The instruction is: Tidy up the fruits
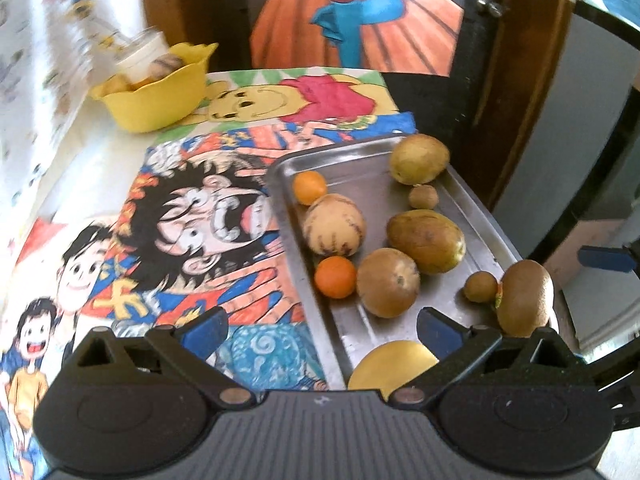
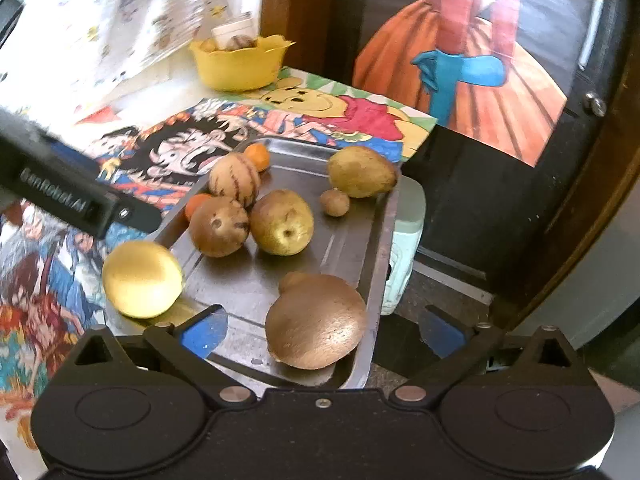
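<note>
Now we hold both grippers low over the near end of the metal tray (image 1: 356,164), left gripper (image 1: 320,330) and right gripper (image 2: 324,330) each with jaws spread wide and gripping nothing. On the tray we count two small oranges (image 1: 335,277), one striped pale melon (image 1: 334,225), a kiwi (image 2: 316,322) and a yellow fruit (image 2: 142,278). Farther back, the yellow bowl (image 1: 154,98) holds more fruit, too blurred to count.

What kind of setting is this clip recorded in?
Probably a home room: a table covered in cartoon drawings, a metal tray of fruit, a yellow bowl, and a wooden door behind.
</note>
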Demonstrator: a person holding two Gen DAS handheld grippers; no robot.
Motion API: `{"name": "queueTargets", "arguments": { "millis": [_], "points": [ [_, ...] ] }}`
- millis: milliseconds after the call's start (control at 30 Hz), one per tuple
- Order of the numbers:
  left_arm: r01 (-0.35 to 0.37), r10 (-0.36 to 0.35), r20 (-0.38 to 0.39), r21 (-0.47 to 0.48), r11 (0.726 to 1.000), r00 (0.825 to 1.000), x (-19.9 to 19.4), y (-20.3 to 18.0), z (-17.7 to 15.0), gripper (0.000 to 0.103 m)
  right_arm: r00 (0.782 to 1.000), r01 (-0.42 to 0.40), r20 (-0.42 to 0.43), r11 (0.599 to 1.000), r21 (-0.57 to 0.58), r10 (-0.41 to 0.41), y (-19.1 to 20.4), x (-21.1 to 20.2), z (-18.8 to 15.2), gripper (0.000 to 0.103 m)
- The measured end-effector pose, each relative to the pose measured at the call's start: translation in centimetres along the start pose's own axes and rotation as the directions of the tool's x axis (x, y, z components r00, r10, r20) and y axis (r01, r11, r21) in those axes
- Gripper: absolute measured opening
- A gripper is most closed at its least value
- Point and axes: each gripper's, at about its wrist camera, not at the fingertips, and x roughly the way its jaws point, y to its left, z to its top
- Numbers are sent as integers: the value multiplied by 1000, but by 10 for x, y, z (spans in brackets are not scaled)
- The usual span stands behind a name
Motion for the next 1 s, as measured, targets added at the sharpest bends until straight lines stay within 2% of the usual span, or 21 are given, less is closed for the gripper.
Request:
{"name": "queueTargets", "arguments": {
  "millis": [267,467,700,1000],
  "points": [
    [-44,45,11,-82,996,999,-8,12,-18,102,999,32,21,992,124,-35,-6,-3,2,102],
    [-74,81,57,-108,991,995,-14,18,-29,102,995,40,85,981,188,-57,-7,-9,-2,102],
    [-94,111,129,-130,987,986,-21,25,-48,102,986,37,156,983,182,-66,1,-21,-6,102],
    [-72,98,173,-153,986,980,-31,27,-69,102,979,24,196,987,158,-56,19,-36,-5,102]
  ]
}}
